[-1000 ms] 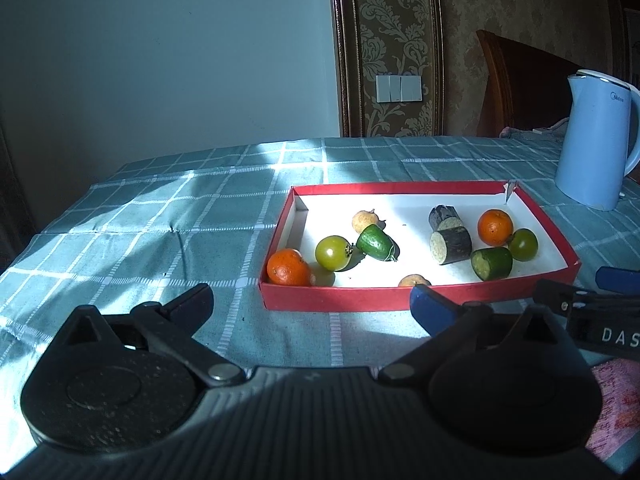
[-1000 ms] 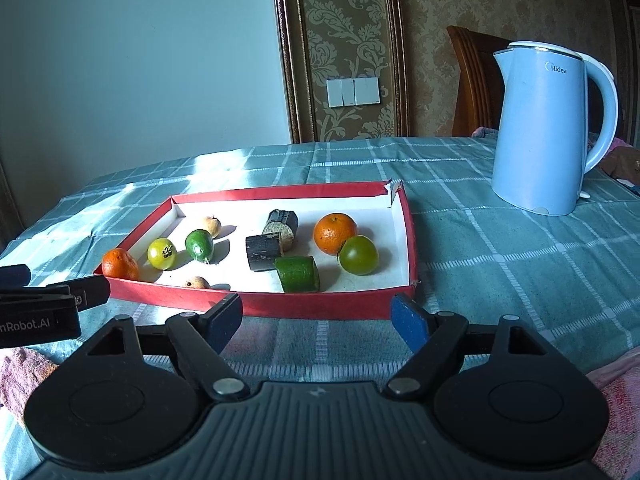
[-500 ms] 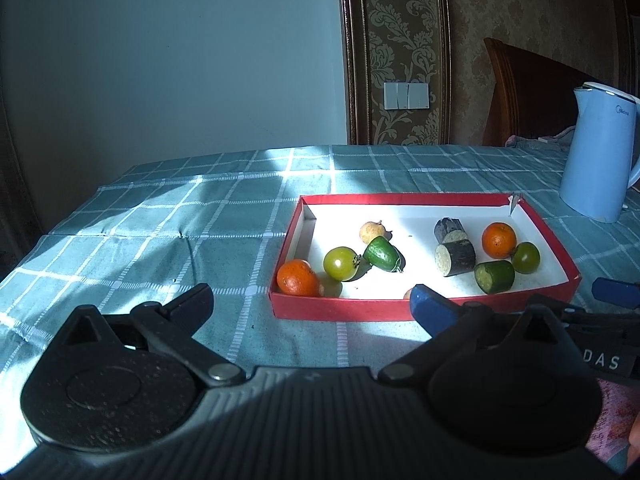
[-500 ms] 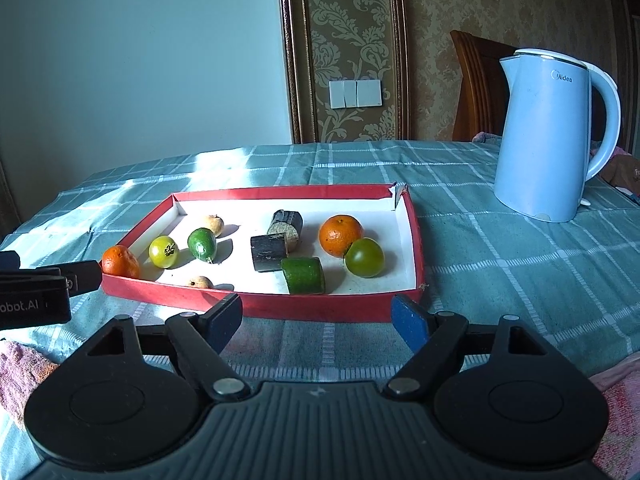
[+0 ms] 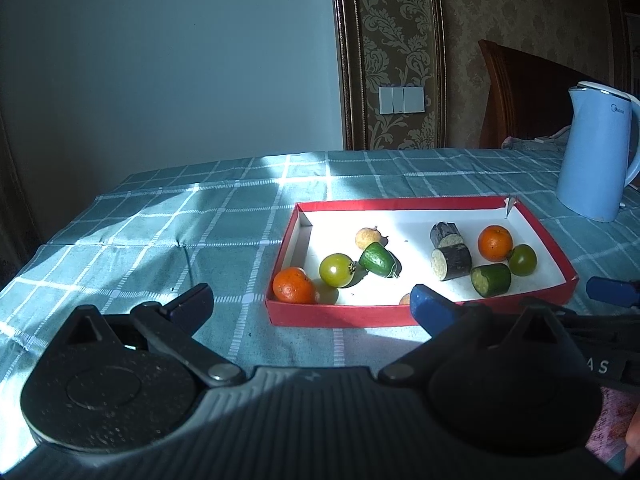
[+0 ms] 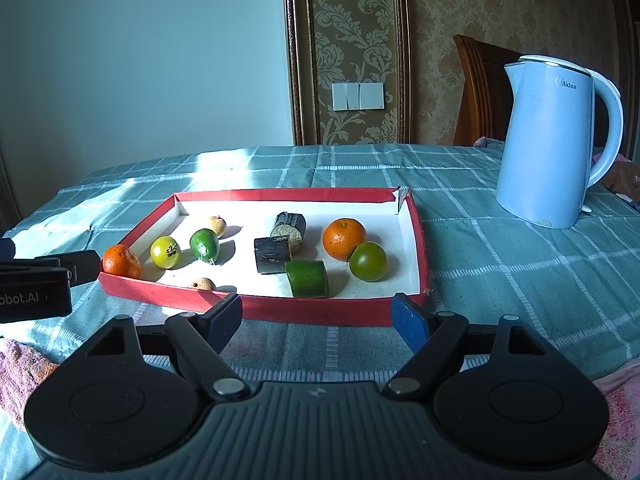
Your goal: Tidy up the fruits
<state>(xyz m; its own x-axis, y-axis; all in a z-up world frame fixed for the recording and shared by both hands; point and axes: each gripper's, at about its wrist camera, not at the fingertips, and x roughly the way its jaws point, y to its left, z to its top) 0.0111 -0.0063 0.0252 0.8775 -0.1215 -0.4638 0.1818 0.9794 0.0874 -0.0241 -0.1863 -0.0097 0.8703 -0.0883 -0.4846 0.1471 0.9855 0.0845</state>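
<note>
Small tan fruit [image 5: 405, 299] half hidden behind shallow red cardboard tray [image 5: 344, 314]; left gripper [image 5: 310, 302], right gripper [image 6: 316, 314] both released, empty; oranges, green tomatoes sunlit.

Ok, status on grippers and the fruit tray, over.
Left gripper open, empty. Right gripper open, empty. Fruit untouched in red tray. Nothing in the way.

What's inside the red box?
The red box holds two oranges, two round green fruits, two green chunks, two dark cut pieces and two small tan fruits. Its near wall half hides one tan fruit.
</note>
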